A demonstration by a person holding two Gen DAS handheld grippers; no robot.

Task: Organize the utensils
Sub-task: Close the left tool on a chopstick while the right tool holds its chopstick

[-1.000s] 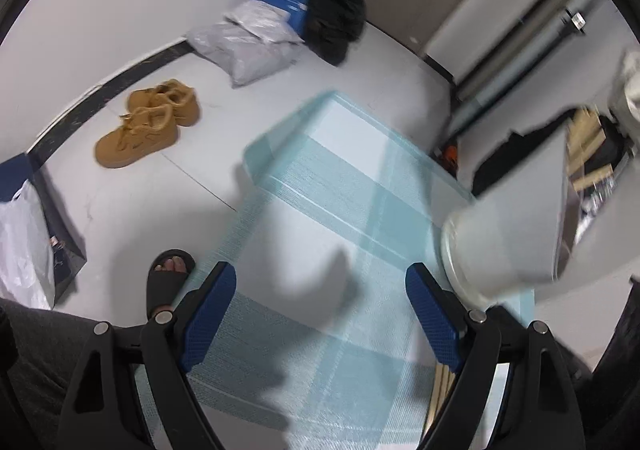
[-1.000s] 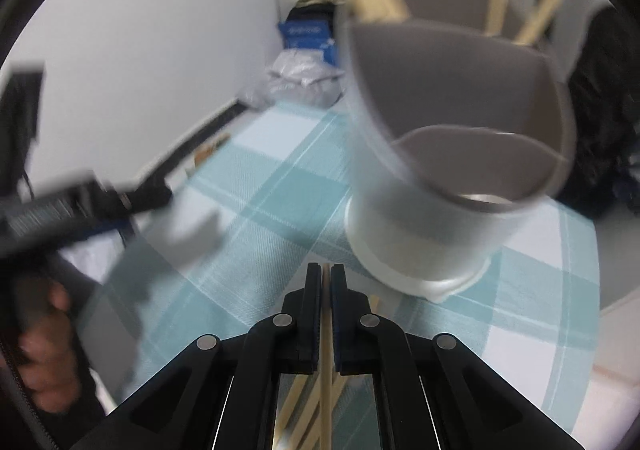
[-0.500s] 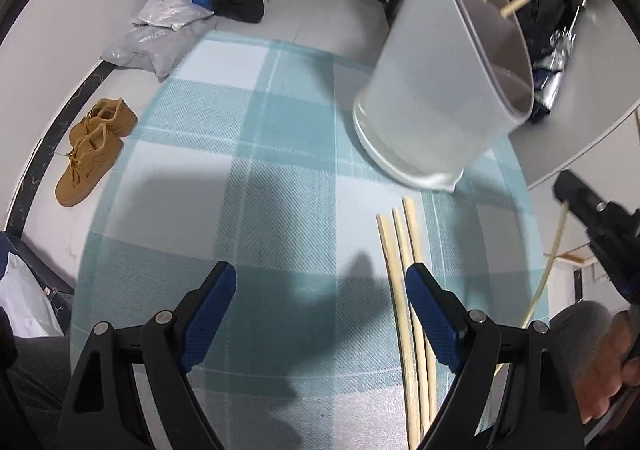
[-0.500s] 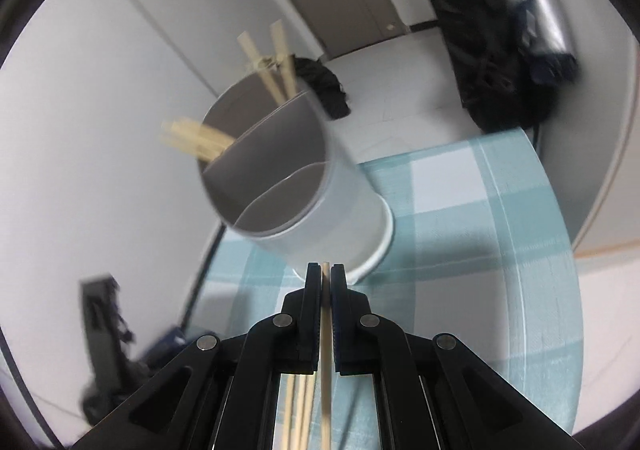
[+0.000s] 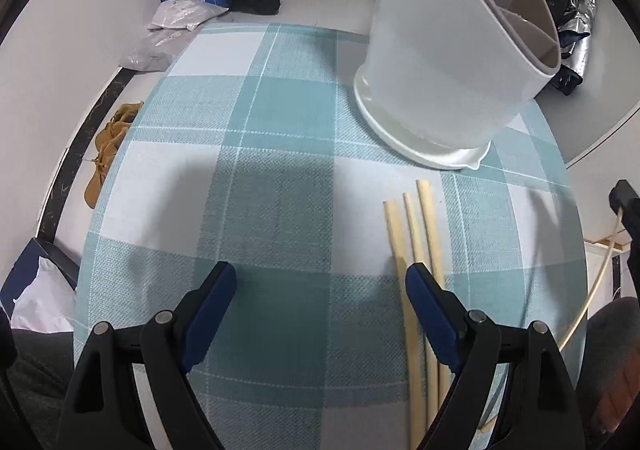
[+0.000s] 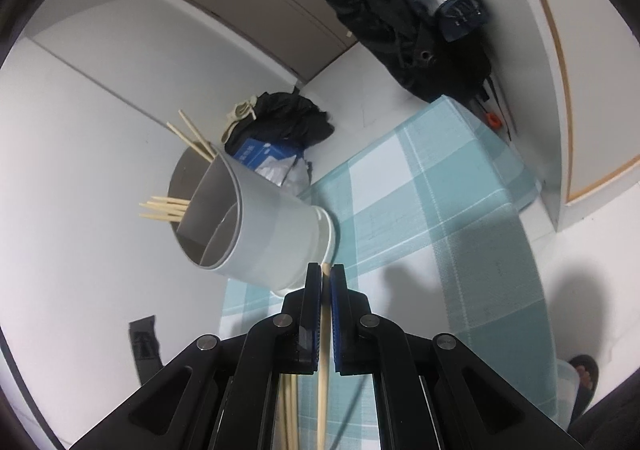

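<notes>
A teal and white checked tablecloth (image 5: 280,153) fills most of the left wrist view. On it, at about 1 o'clock, stands a white utensil holder (image 5: 436,61) with inner dividers, chopsticks poking out of its top. In the right wrist view the same holder sits at 9 o'clock, with one bunch of chopsticks (image 6: 166,208) jutting from one compartment and more from another.

Three loose chopsticks (image 5: 416,250) lie side by side on the cloth at 4 o'clock, near the holder's base but apart from it.

The left gripper (image 5: 320,310) hangs above the cloth at 6 o'clock, jaws spread wide with nothing between them; its right finger overlaps the loose chopsticks.

The right gripper (image 6: 326,290) is closed tight on a single chopstick (image 6: 323,378), which runs lengthwise between its blue pads (image 6: 337,314).
</notes>
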